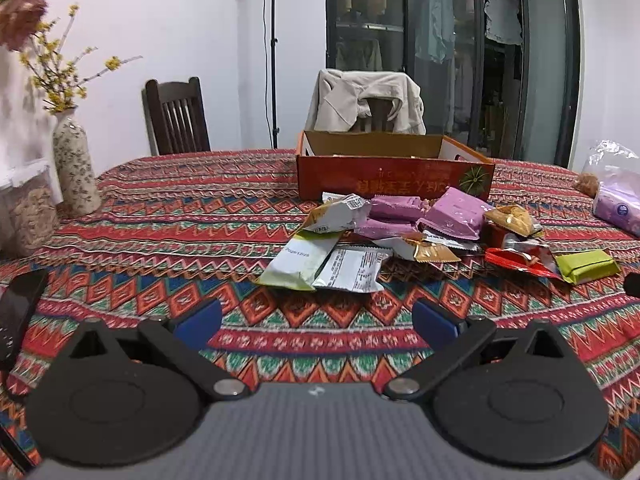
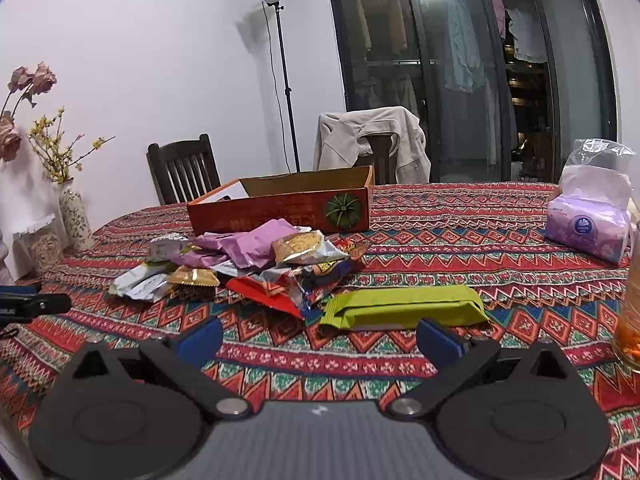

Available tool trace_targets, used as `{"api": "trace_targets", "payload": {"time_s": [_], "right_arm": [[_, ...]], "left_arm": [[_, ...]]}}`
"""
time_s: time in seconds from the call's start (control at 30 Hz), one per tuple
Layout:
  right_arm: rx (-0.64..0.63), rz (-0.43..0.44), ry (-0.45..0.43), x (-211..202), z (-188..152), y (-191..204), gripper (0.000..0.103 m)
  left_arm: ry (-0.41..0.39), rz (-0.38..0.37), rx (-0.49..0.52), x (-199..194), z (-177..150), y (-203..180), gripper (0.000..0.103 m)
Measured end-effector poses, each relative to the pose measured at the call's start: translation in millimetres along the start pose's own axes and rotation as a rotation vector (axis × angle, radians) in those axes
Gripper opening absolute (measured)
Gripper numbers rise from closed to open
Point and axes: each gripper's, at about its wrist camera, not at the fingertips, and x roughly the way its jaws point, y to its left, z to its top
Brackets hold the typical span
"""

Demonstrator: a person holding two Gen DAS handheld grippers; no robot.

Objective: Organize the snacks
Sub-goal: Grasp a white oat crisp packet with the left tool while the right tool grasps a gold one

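A heap of snack packets lies on the patterned tablecloth in front of an orange cardboard box [image 1: 394, 178] [image 2: 280, 210]. It holds purple packets [image 1: 456, 212] [image 2: 248, 246], silver-green wrappers [image 1: 304, 258] [image 2: 138, 278], a red packet [image 1: 516, 260] [image 2: 266, 292] and a lime-green bar [image 1: 586, 266] [image 2: 404, 306]. My left gripper [image 1: 316, 320] is open, empty, just short of the silver wrappers. My right gripper [image 2: 320, 340] is open and empty, right before the lime-green bar. The left gripper's tip [image 2: 36, 304] shows at the right wrist view's left edge.
A floral vase [image 1: 76, 168] [image 2: 76, 220] and a jar stand at the table's left edge. A purple tissue pack [image 1: 618, 204] [image 2: 586, 226] lies at right, a glass of amber drink [image 2: 630, 320] near it. A phone [image 1: 16, 312] lies at left. Chairs stand behind the table.
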Motion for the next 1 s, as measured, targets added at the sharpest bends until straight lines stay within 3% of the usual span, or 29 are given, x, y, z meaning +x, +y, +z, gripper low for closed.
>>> {"api": "trace_targets", "payload": {"time_s": [0.1,0.23,0.37,0.6,0.7,0.77,0.83,0.87,1.0], "right_arm": [[-0.003,0.003,0.000,8.3,6.5,0.1,0.103],[-0.006,0.021,-0.007,23.6,14.0,-0.5,0.103],[-0.033,0.055,0.009,55.0,30.3,4.2,0.096],[-0.129,0.046,0.056,127.3,57.8,19.9,0.086],[-0.142,0.035,0.076,154.2,64.8,20.8,0.085],[-0.142,0.029,0.087,167.9,68.1,19.0,0.083],[-0.136,0.037,0.108,177.3,67.9,16.3,0.068],[-0.129,0.046,0.116,179.1,66.0,14.4,0.060],[-0.134,0.045,0.099,176.1,59.7,13.5,0.054]], "left_arm": [[0.001,-0.006,0.031,16.7,7.1,-3.7,0.103],[-0.063,-0.038,0.069,32.9,22.7,-10.0,0.103],[-0.101,-0.062,0.068,59.3,45.9,-11.1,0.103],[-0.057,-0.106,0.124,122.0,67.7,-8.7,0.098],[-0.021,-0.149,0.089,140.4,69.3,-1.7,0.086],[0.002,-0.189,0.055,149.7,67.7,4.6,0.067],[0.021,-0.229,0.023,156.5,64.2,8.9,0.051],[0.013,-0.247,0.004,156.6,62.7,11.9,0.051],[-0.022,-0.279,-0.034,149.6,63.3,19.0,0.050]]}}
